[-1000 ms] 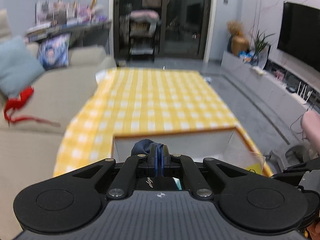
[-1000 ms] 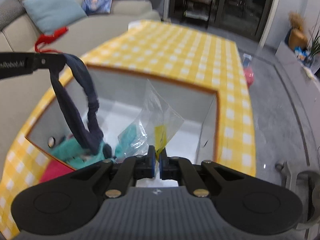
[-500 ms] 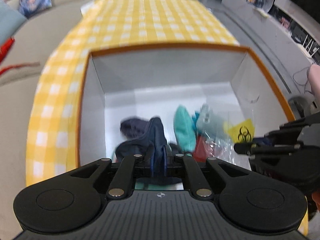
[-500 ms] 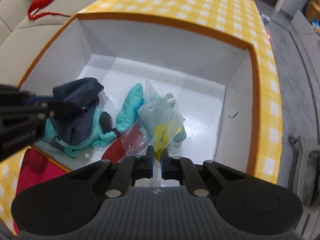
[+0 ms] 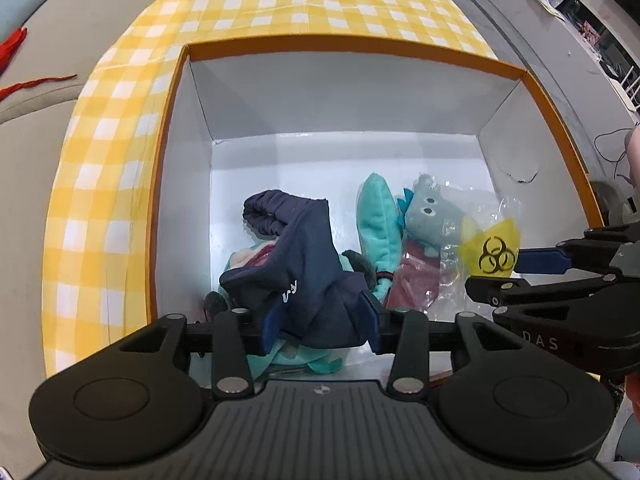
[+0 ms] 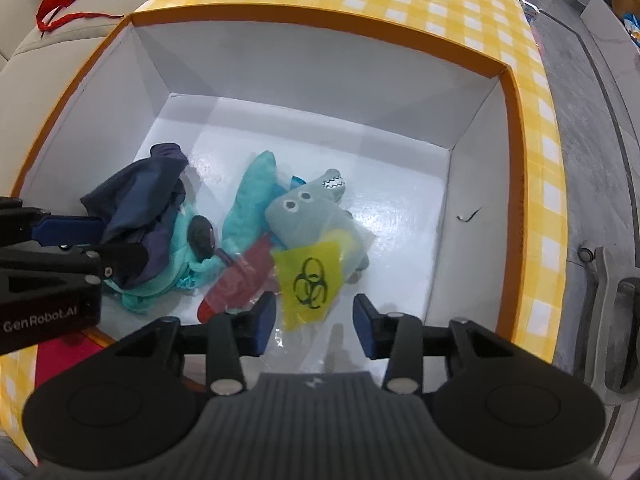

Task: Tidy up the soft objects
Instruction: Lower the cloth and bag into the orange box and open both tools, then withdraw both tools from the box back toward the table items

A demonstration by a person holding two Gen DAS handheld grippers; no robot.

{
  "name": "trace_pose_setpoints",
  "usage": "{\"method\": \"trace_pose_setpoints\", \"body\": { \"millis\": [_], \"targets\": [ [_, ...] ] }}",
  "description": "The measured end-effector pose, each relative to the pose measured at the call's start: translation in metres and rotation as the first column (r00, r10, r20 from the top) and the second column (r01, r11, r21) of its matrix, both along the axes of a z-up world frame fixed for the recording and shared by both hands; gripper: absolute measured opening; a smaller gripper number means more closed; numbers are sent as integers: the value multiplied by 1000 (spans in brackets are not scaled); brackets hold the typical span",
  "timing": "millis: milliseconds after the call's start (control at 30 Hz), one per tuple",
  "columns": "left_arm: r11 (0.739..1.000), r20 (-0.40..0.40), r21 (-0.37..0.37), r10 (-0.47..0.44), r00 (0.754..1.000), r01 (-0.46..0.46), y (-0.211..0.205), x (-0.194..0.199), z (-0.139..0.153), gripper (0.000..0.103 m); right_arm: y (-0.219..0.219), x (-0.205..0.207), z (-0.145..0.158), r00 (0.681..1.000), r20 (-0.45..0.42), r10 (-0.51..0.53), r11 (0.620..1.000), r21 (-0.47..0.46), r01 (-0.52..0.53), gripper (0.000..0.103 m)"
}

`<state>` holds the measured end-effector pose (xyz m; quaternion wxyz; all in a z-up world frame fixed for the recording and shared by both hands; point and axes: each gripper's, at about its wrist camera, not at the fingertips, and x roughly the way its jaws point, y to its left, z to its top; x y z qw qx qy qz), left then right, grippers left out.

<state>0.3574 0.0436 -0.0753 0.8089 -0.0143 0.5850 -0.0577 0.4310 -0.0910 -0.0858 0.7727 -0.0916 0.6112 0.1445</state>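
Two hand-held grippers spread, left hand-held gripper (image 6: 86, 242) marked "GenRobot.AI", right hand-held gripper (image 6: 314, 316) above biohazard-symbol bag (image 6: 310, 280)

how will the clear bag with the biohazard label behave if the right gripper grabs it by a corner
The clear bag would probably sag and crinkle: it is thin, wrinkled film. The grey plush inside looks light but may slide toward the low end. The glossy film could slip between the pads.
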Motion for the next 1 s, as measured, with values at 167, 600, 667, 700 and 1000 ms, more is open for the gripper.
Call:
{"method": "trace_pose_setpoints", "body": {
  "millis": [167,600,667,700,1000],
  "targets": [
    [1000,28,-8,-5,1000,5,-2,-3,8,72,-6,0,8,999,14,-30,1000,8,30,58],
    [999,122,-29,22,992,-19,-1,-19,41,83,-9,-15,39,997,70,-37,999,23,36,72],
    [999,138,-51,25,990,-18,-1,-24,47,83,-10,-18,44,996,77,-42,999,27,40,73],
    [998,147,-57,30,989,-22,-1,-26,51,83,-11,-19,46,996,80,-45,999,28,43,73],
    [996,238,-90,22,971,-1,-3,-62,89,82,-21,-52,76,987,150,-52,997,66,42,75]
  ]
}}
